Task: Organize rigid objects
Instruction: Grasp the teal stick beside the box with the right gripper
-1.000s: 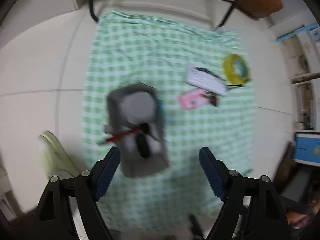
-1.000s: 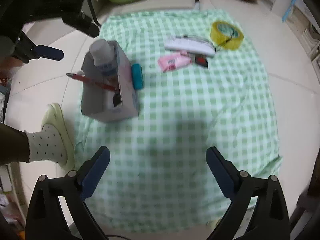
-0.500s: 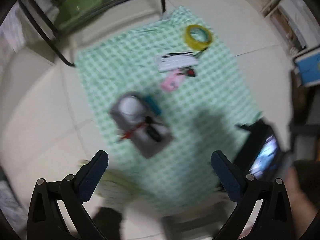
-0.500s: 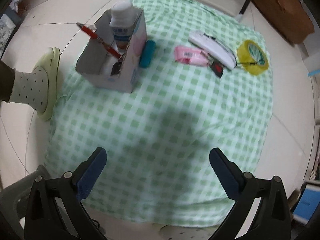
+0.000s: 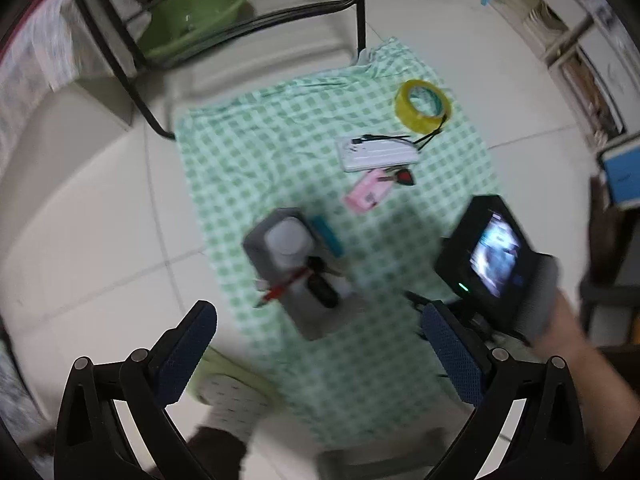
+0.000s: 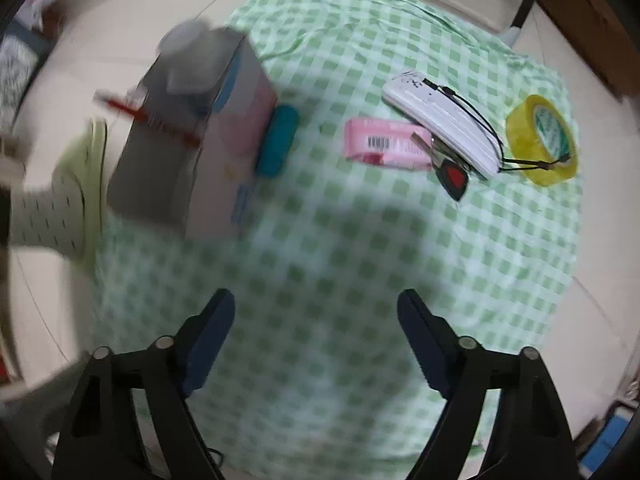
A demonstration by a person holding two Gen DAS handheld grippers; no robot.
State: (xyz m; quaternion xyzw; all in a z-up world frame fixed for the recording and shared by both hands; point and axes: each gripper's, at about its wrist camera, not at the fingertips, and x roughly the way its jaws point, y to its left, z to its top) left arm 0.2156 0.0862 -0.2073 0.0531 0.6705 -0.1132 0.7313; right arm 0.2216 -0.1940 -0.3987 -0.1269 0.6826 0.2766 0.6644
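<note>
Over at 10 o'clock on the green checked cloth (image 6: pixel 360 240) sits my box (image 6: pixel 192 152), loose stuff lined up at 2, so right tongs (image 6: pixel 316 336), just narrowing but empty, head there while left tongs (image 5: pixel 316 344) hang wide apart.

Black tongs (image 6: pixel 316 336), blue textured pads (image 5: pixel 452 356); seemingly dotted sock (image 6: pixel 44 220).

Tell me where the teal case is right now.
In the right wrist view the teal case lies on the checked cloth, against the cardboard box, left of the pink packet.
</note>
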